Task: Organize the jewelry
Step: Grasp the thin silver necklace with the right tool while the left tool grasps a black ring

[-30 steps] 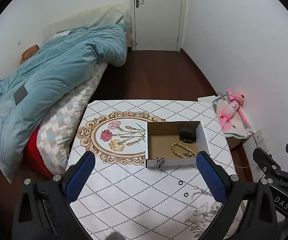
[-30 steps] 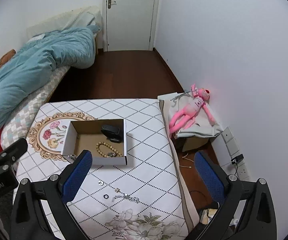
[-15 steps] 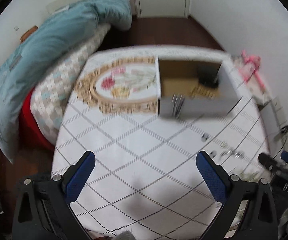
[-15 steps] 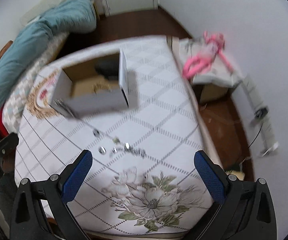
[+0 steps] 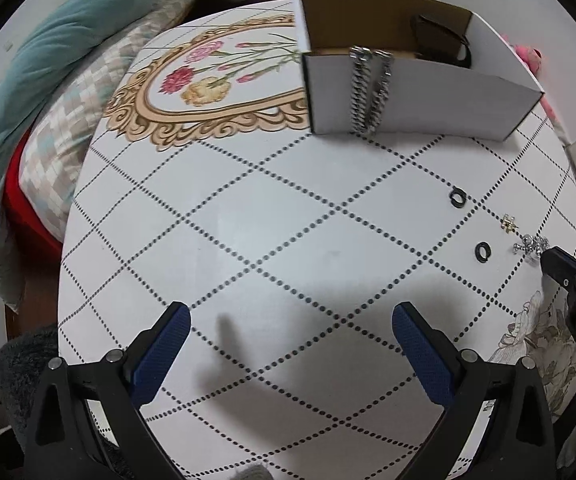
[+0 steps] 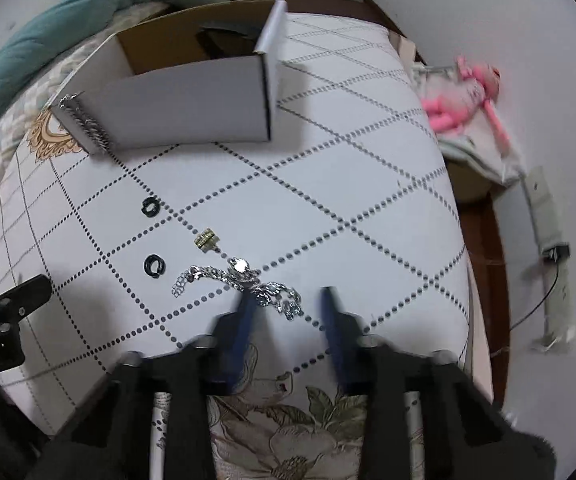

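Observation:
An open white cardboard box [image 5: 416,98] [image 6: 183,108] stands on the table, with a silver chain [image 5: 368,88] [image 6: 85,126] draped over its front wall and a dark item [image 5: 442,42] inside. A silver necklace [image 6: 243,284] lies on the cloth beside a small gold clasp [image 6: 206,237] [image 5: 508,223] and two black rings [image 6: 151,206] [image 6: 153,265] [image 5: 458,198] [image 5: 483,253]. My right gripper [image 6: 288,304] is half closed, its jaws on either side of the necklace's near end and low over the table. My left gripper [image 5: 288,336] is open and empty over bare cloth.
The table [image 5: 247,220] has a white diamond-pattern cloth with a floral oval. A bed with a teal duvet [image 5: 47,60] lies to the left. A pink plush toy [image 6: 464,96] and a wall socket strip [image 6: 548,236] lie off the table's right edge.
Both grippers have dropped down close to the table. The right gripper's jaws have narrowed from wide open and now straddle the silver necklace. The left jaws stay wide.

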{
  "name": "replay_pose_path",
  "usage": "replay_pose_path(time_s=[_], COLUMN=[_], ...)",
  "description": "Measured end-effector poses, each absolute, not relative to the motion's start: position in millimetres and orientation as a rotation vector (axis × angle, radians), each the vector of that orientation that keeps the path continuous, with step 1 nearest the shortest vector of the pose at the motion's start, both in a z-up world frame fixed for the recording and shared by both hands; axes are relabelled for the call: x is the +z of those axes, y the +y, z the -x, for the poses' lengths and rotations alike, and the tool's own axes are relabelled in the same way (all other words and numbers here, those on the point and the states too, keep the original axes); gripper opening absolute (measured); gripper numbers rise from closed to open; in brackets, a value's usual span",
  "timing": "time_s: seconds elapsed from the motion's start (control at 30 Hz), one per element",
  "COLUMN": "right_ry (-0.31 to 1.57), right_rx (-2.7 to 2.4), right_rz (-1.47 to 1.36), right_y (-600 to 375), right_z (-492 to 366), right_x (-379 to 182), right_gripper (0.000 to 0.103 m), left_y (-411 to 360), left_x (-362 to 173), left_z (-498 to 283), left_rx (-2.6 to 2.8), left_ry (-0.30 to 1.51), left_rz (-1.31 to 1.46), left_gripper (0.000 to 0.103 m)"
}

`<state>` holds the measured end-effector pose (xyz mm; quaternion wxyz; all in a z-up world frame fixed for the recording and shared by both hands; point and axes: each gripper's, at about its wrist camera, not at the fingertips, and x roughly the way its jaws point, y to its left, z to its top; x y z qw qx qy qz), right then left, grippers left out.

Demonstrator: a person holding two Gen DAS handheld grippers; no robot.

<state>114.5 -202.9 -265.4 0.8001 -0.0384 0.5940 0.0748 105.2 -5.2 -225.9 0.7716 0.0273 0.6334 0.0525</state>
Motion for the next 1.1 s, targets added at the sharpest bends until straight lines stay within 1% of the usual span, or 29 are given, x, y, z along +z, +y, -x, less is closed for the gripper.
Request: replay_pose_path(time_s=[0.23, 0.4, 0.5, 0.6, 0.63, 0.7, 0.73, 0.77, 0.8, 0.83, 0.87, 0.9, 0.97, 1.0, 1.1], right_ry=[1.322, 1.332, 1.333, 1.332, 1.331, 1.332, 1.330, 1.330, 1.330, 1.330, 1.329, 1.328, 1.328, 1.327, 1.325], right_rx=[0.126, 0.079, 0.062, 0.047, 0.041, 0.032, 0.027, 0.025, 0.021, 0.019, 0.017, 0.014, 0.012, 0.010, 0.014], right_rz=[-0.074, -0.137, -0.152, -0.169, -0.178, -0.183, -0.186, -0.190, -0.190, -0.189, -0.190, -0.191, -0.194, -0.194, -0.193], right_y=[-241.0, -263.2, -271.6, -276.5, -277.8, -281.1, -281.8, -281.9, -281.7, -282.4, -283.0, -283.1, -284.3, -284.5, -283.9], right_z=[-110.9, -103.8, -102.9, -103.1, -103.5, -105.1, -105.8, -106.5, -106.9, -107.5, -108.2, -108.8, -110.6, -111.3, -111.4], right_x=[-262.9, -255.9, -254.5, -254.8, -254.9, -255.6, -255.6, -255.6, -255.3, -255.0, -254.7, -254.6, -254.0, -253.3, -252.3], right_gripper=[0.004, 0.004, 0.004, 0.004, 0.004, 0.004, 0.004, 0.004, 0.004, 0.004, 0.004, 0.004, 0.004, 0.004, 0.004], left_y=[-29.2, -57.8, -74.9, -91.4, -96.5, -101.7, -104.0, -106.8, -111.8, -114.0, -113.4, -111.9, -115.0, -114.6, -116.2], left_x=[-223.6, -225.1, -223.7, -224.4, -224.7, -225.8, -226.4, -226.9, -227.5, -228.7, -231.8, -231.8, -231.6, -231.8, -232.1], left_z=[-110.5, -115.0, -116.3, -119.0, -119.7, -121.6, -122.6, -123.1, -122.9, -123.5, -127.1, -130.0, -129.5, -131.3, -131.8], left_rx=[0.047, -0.047, -0.086, -0.110, -0.114, -0.122, -0.128, -0.131, -0.133, -0.141, -0.149, -0.155, -0.162, -0.168, -0.176], left_ry=[1.354, 1.345, 1.326, 1.314, 1.314, 1.313, 1.311, 1.310, 1.314, 1.321, 1.329, 1.321, 1.321, 1.320, 1.310], left_rz=[-0.058, -0.037, -0.048, -0.071, -0.076, -0.086, -0.092, -0.104, -0.112, -0.112, -0.112, -0.109, -0.112, -0.108, -0.116], left_gripper=[0.103, 0.102, 0.099, 0.087, 0.081, 0.075, 0.066, 0.054, 0.048, 0.037, 0.029, 0.026, 0.014, 0.011, 0.010])
